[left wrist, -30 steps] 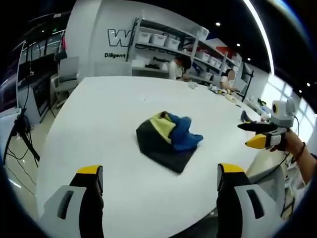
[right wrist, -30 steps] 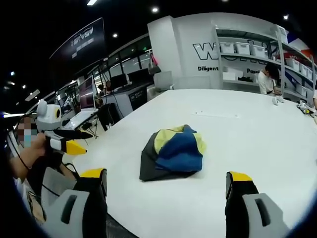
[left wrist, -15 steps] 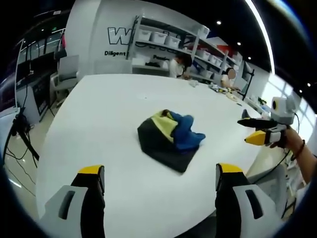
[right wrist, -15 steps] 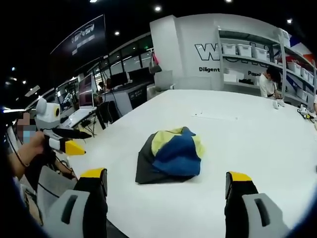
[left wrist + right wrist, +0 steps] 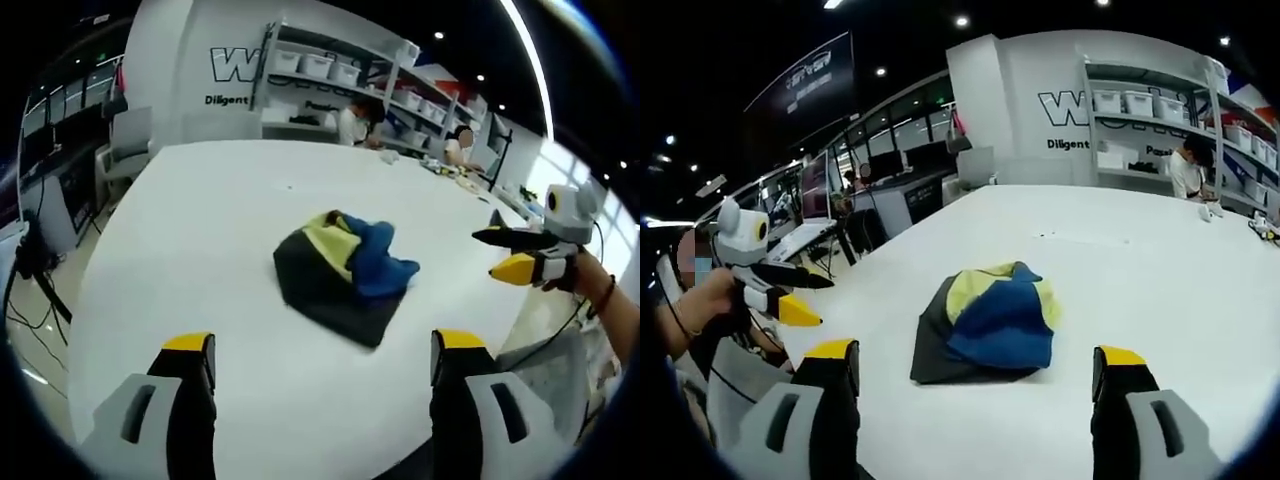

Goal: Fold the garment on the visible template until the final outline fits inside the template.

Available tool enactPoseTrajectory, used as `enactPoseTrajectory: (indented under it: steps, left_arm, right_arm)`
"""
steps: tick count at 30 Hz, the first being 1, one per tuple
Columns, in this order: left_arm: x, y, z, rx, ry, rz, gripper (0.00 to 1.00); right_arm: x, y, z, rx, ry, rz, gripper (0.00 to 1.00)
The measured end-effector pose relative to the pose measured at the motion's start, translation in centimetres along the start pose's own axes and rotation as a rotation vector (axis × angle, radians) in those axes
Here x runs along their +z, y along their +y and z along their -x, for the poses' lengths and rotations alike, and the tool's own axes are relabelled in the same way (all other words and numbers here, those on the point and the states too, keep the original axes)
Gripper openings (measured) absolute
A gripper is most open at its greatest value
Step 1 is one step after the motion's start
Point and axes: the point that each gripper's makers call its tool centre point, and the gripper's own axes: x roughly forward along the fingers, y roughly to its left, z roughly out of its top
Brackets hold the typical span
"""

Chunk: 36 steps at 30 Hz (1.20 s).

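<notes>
Since the earlier pictures little has changed on the worktop (image 5: 180,230): both views have shifted a touch, which is the hands drifting, while the garment (image 5: 342,276) lies in the same bundle. It sits near the middle of the white worktop, a dark grey layer underneath with a yellow-green band and a blue part bunched on top, and it is apart from both claws. No template outline can be made out under or around it, so whether the bundle already fits inside one cannot be judged. The left claw (image 5: 318,365) hangs above the near edge with its jaws spread wide and nothing between them; seen in the right gripper view it is held off to the side in a hand (image 5: 715,300). The right claw (image 5: 975,372) is likewise spread and empty, facing the garment from the other side. Holding both claws open and back from the cloth, one to each side, looks like a pause to size up the bundle, either before picking edges to fold or to check the outline.
</notes>
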Motion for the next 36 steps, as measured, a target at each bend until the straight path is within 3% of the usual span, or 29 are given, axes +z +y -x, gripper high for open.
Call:
enactPoseTrajectory:
  steps: [4,8,13,15,24,28,36]
  left_arm:
    - [0.0,-0.1,-1.0,-0.013,0.02,-0.009,0.86]
    - [-0.1,-0.1,-2.2,-0.021,0.03,-0.007,0.86]
    - [-0.3,0.7,-3.6,-0.002,0.03,-0.008,0.86]
    - [-0.7,0.8,-4.2,-0.007,0.056,-0.002,0.84]
    - [-1.5,0.6,-7.4,-0.015,0.067,0.017,0.8]
    - [-1.8,-0.1,-8.6,-0.034,0.057,0.038,0.78]
    - [-3.1,-0.3,-10.6,-0.031,0.115,0.055,0.7]
  right_arm:
    - [-0.6,-0.3,-0.9,-0.003,0.032,0.02,0.93]
    - [-0.5,-0.5,-2.1,0.004,0.006,0.059,0.86]
    - [-0.9,-0.7,-3.3,0.009,0.012,0.093,0.83]
    - [-1.1,-0.7,-4.0,0.017,0.023,0.109,0.82]
    - [-2.5,-1.5,-6.7,0.031,0.065,0.078,0.79]
    - [-3.3,-2.3,-7.7,0.016,0.077,0.075,0.71]
    - [-4.8,-3.2,-9.4,-0.005,0.126,0.085,0.62]
